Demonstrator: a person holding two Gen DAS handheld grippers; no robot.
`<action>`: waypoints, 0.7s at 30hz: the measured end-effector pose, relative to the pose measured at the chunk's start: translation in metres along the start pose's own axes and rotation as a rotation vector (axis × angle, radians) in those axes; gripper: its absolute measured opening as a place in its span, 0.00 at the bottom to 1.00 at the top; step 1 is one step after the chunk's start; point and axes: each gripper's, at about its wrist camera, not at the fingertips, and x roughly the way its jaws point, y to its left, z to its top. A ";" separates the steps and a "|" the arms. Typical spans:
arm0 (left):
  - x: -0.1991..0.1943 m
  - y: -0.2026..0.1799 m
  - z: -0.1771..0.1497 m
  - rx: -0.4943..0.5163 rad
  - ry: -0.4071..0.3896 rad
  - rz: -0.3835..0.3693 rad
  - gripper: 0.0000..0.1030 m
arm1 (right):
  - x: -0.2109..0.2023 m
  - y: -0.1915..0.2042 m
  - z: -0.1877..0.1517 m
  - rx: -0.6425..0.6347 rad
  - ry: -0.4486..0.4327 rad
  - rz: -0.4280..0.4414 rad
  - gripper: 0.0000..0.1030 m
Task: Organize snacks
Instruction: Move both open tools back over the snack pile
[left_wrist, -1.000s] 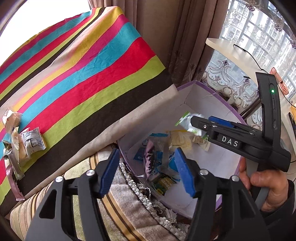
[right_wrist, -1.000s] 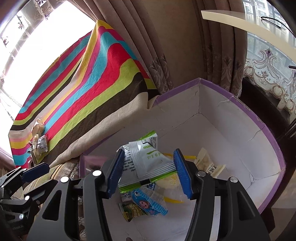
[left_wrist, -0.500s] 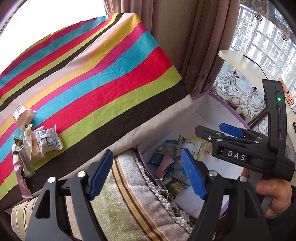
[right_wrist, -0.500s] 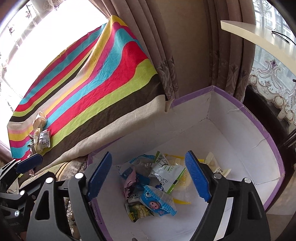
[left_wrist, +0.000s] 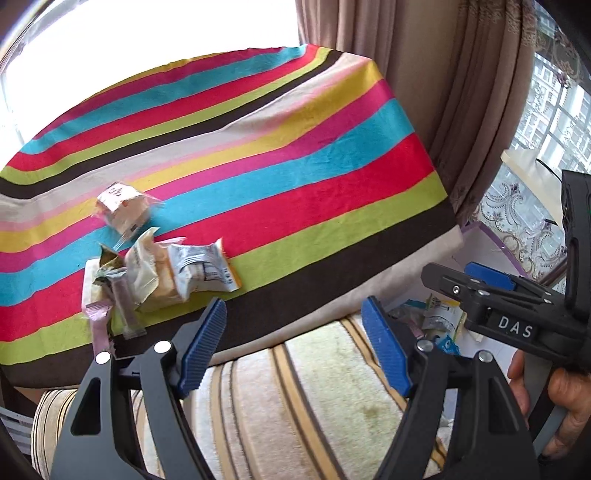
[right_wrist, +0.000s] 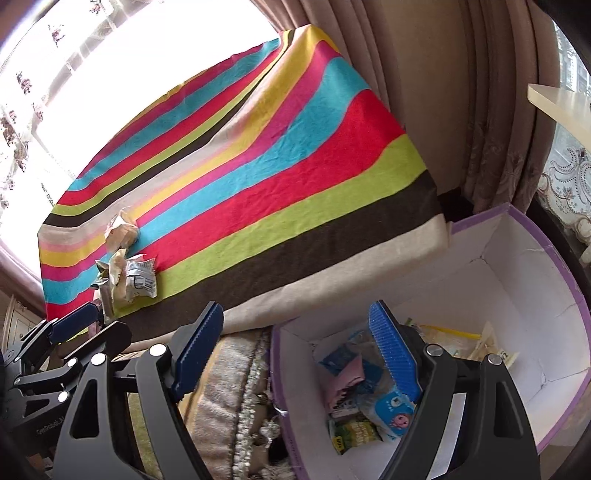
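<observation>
Striped tablecloth (left_wrist: 258, 177), beige curtains (right_wrist: 461, 92), purple-rimmed box (right_wrist: 554, 266)

The striped cloth (left_wrist: 280, 177) has lots of bare room; only the snack pile (left_wrist: 155, 269) (near its front edge) and curtain (left_wrist: 436, 92) crowd it

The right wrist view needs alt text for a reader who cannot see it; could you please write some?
The open, empty right gripper hangs over the near edge of a purple-rimmed white box holding loose snack packets. Beyond it, a striped tablecloth carries a small pile of wrapped snacks near its left end, with the left gripper at lower left.
</observation>
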 end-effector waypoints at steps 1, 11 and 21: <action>-0.002 0.009 -0.001 -0.022 -0.003 0.002 0.74 | 0.002 0.007 0.000 -0.005 0.004 0.006 0.79; -0.019 0.108 -0.012 -0.229 -0.040 0.098 0.74 | 0.019 0.072 0.004 -0.123 0.034 0.016 0.80; -0.015 0.197 -0.029 -0.398 -0.016 0.119 0.61 | 0.040 0.118 0.010 -0.161 0.067 0.050 0.81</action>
